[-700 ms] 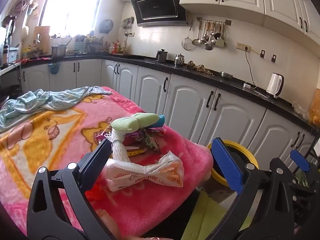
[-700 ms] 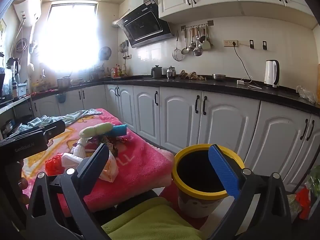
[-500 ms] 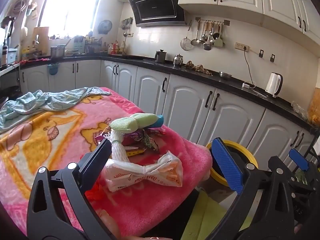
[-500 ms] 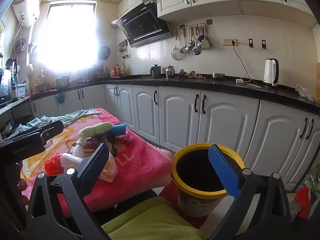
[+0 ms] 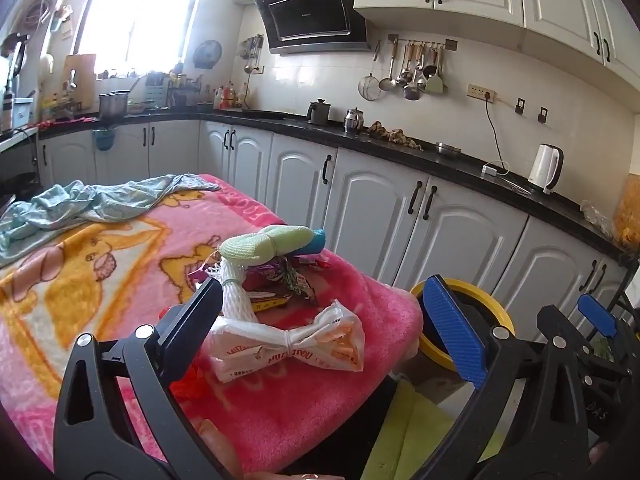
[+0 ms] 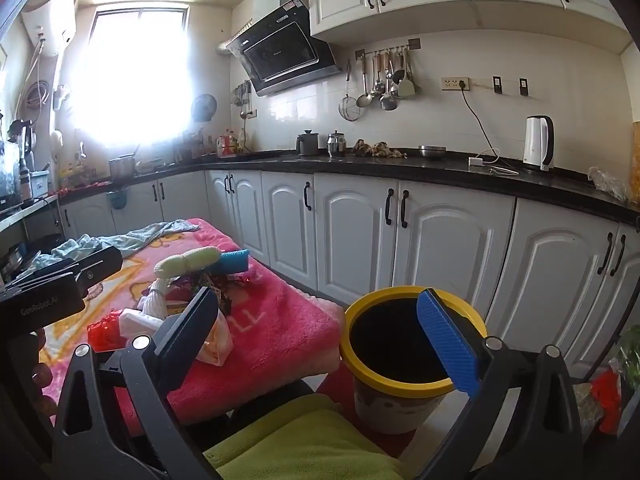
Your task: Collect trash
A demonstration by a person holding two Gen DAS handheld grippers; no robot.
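Both tongs (image 5: 324,320) (image 6: 320,332) unmoved, wide apart, seemingly empty.

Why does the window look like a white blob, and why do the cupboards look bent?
Right wrist view: daylight overexposes the window, and its glare washes out the wall and counter beside it. Left wrist view: the window is blown out too, though less. Both views: the fisheye lens bows the cabinets and darkens the corners; the focus stays sharp.
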